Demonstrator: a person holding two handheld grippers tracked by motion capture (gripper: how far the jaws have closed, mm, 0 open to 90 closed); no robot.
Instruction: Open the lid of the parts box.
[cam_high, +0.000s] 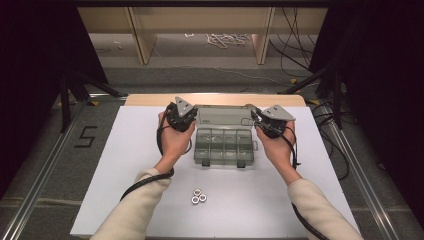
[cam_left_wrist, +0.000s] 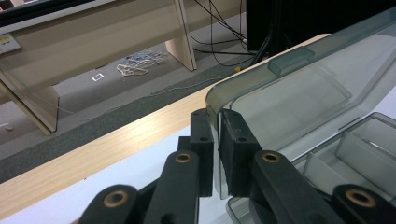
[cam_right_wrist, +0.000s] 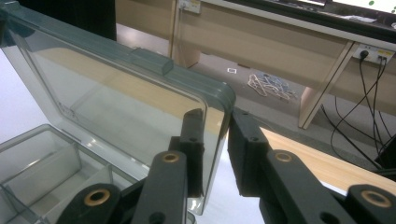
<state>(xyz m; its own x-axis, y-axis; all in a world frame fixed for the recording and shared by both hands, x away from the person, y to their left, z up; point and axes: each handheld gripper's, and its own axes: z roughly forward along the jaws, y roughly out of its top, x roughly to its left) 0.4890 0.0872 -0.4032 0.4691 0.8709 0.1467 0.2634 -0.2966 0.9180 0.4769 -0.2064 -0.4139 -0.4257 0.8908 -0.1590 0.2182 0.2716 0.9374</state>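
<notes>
A: Eyes on the clear plastic compartment box (cam_high: 223, 145), sitting on the white table (cam_high: 130, 165) towards the far edge. Its lid (cam_high: 222, 116) stands up at the back of the tray, hinged open.

B: And both hands are on that lid. The left gripper (cam_high: 192, 118) is at the lid's left corner; in the left gripper view the jaws are clamped on the lid's edge (cam_left_wrist: 215, 140), one pad on each face.

A: Same on the other side. The right gripper (cam_high: 254, 118) has the lid's right corner, and the right gripper view has the edge (cam_right_wrist: 219, 140) between its jaws, the left pad against the plastic. Looks like a grasp, though a sliver of gap shows at the right pad.

B: Tray compartments in front of the lid look bare.

A: Nearer the person than the box, well apart from it, three metal nuts (cam_high: 199, 196) lie bunched together.
</notes>
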